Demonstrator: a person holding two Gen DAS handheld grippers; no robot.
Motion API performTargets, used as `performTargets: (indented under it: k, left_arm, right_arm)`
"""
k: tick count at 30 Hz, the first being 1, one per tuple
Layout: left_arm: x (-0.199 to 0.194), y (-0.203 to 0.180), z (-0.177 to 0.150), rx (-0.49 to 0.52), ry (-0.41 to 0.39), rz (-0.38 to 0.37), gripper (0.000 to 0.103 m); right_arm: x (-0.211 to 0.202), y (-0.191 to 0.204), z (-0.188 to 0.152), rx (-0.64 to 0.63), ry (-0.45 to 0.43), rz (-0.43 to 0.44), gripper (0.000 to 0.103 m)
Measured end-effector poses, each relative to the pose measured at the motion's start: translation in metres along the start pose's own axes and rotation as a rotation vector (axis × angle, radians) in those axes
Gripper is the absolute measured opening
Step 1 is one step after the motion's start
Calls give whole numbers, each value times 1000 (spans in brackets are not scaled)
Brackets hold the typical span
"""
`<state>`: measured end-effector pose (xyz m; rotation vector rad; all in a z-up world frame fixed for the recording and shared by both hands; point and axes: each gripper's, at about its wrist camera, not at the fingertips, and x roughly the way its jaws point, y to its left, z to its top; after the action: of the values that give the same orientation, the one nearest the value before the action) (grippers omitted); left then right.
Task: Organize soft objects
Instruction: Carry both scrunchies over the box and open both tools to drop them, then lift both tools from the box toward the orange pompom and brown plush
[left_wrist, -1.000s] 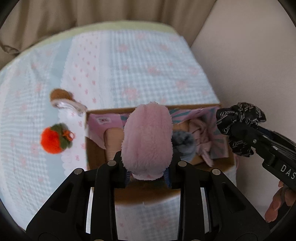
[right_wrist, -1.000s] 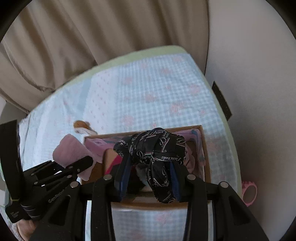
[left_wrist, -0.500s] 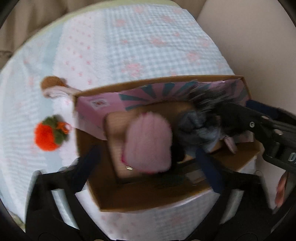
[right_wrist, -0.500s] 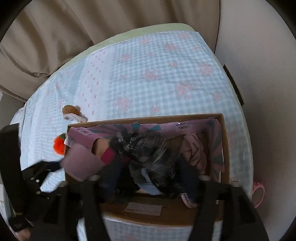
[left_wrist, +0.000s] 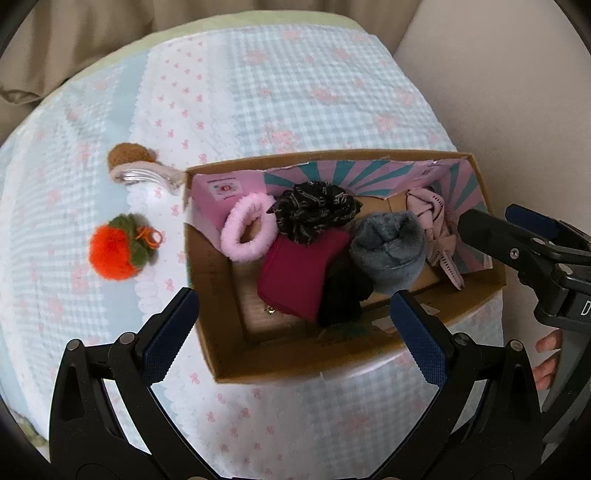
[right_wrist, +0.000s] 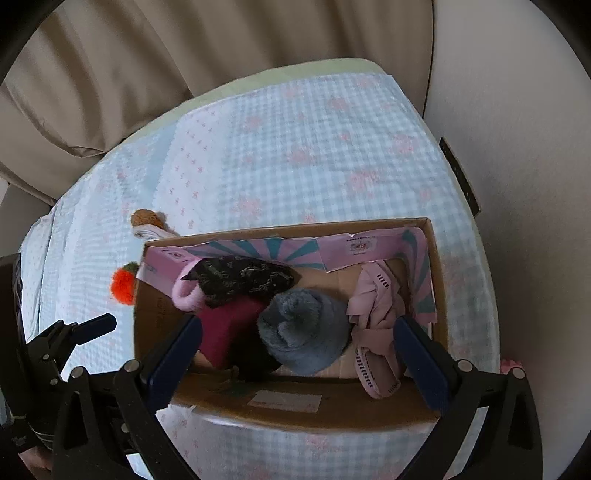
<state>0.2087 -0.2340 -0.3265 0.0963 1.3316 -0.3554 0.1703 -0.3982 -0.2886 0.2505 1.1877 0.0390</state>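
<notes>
**Both grippers empty over box; two items left outside**

Left wrist: left gripper (left_wrist: 291, 325) jaws apart, holding nothing. Pink scrunchie (left_wrist: 248, 232) and black scrunchie (left_wrist: 314, 212) lie in cardboard box (left_wrist: 221, 332). Orange pompom (left_wrist: 120, 251) sits on the table left of the box; approach from above, pinch its middle.

Right wrist: right gripper (right_wrist: 295, 350) jaws apart, empty, above grey plush (right_wrist: 304, 330).

Ahead of the claw, beige curtains (right_wrist: 155, 74) hang behind a table draped in pale blue gingham cloth (right_wrist: 295, 147); right, a plain off-white surface (right_wrist: 524, 147), possibly wall.
</notes>
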Motion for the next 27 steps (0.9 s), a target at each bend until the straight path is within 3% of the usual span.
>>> performTargets:
  k: [9,15,18,27]
  left_arm:
    - [-54,11,-12,-14,-98,-14,103]
    - [-119,26,-27,-10,-201,-15,103]
    - [-152,37,-36,-1,-251,-9,103]
    - [-246,92,-73,-8,-393,24,103]
  right_arm:
    - [-45,24,-8,4,-69,-11,103]
    - [-95,50,-15,-13,-132,-21,103]
    - [-122,70,-22,-4,-143,-13,103]
    - [-197,147,-58,-62,-292,-16,103]
